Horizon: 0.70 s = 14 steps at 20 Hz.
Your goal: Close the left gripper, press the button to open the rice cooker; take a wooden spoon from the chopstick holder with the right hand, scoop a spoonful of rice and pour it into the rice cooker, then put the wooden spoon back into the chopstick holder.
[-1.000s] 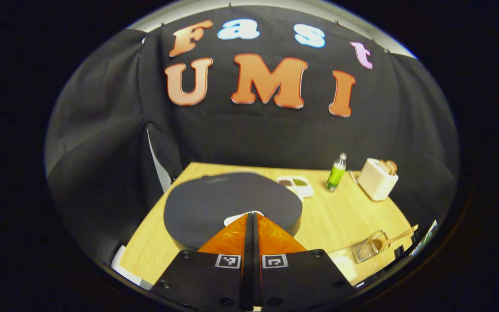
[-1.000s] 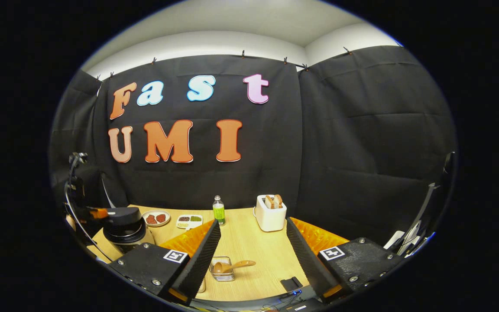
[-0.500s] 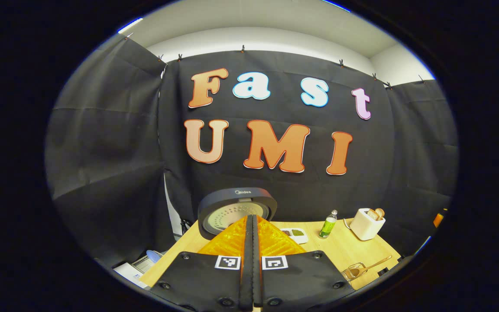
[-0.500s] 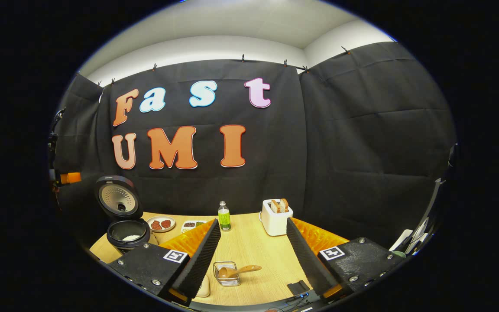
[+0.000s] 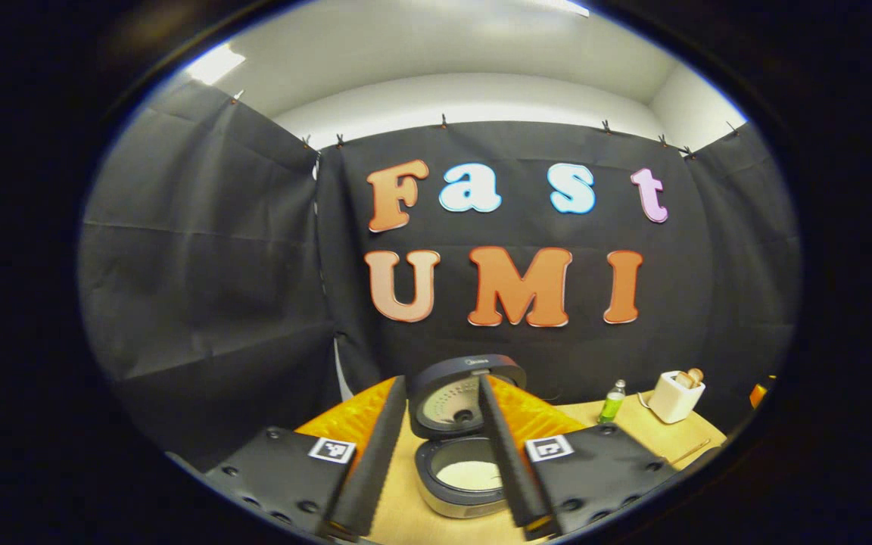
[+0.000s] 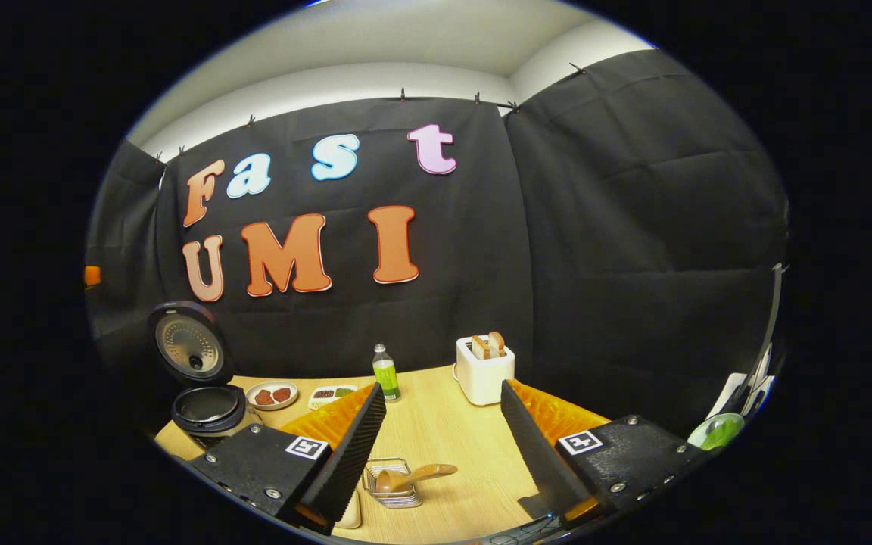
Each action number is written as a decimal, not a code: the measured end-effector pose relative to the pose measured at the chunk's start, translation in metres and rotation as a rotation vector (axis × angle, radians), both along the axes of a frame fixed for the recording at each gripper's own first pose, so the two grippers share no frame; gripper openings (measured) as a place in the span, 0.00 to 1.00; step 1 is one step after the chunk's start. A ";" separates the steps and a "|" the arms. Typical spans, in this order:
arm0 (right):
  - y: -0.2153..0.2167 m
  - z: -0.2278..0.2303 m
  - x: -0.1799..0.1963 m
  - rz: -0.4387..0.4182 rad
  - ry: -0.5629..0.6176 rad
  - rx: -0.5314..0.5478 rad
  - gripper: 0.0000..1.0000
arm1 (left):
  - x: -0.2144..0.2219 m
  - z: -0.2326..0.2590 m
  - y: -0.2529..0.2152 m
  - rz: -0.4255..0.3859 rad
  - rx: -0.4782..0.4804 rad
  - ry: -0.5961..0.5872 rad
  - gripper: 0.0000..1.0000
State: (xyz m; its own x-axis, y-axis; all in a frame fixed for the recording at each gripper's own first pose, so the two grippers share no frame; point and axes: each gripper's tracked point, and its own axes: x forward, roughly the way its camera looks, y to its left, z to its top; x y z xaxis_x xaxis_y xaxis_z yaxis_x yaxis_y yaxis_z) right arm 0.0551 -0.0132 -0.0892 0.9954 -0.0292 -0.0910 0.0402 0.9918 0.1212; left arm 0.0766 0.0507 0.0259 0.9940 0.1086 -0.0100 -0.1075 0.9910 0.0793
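A staged kitchen corner inside a recording booth: black cloth pinned up as walls, a wooden counter [image 6: 436,431] carrying an open rice cooker [image 6: 205,409], a toaster [image 6: 485,371], a green bottle [image 6: 385,375] and small food dishes [image 6: 272,394].

On the one table [image 6: 443,435] before me stand one rice cooker [image 6: 207,409] with its lid raised, one wooden spoon [image 6: 415,475] lying across one wire chopstick holder [image 6: 392,484], one green bottle [image 6: 384,373] and one white toaster [image 6: 484,371] carrying two slices of bread. Beside the cooker I count two small dishes, one round plate [image 6: 272,394] and one divided tray [image 6: 332,393]. I hold two tools, one left hand-held gripper [image 5: 442,446] and one right hand-held gripper [image 6: 443,431], each with two fingers spread apart.
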 end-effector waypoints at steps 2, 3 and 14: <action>0.000 -0.024 0.010 0.007 0.038 0.022 0.95 | -0.013 0.014 0.004 0.016 -0.016 -0.036 0.77; 0.000 -0.036 0.015 0.011 0.058 0.038 0.95 | -0.018 0.022 0.008 0.031 -0.018 -0.051 0.77; 0.023 -0.158 0.042 0.073 0.307 0.212 0.91 | -0.054 0.025 0.069 0.257 0.014 -0.089 0.94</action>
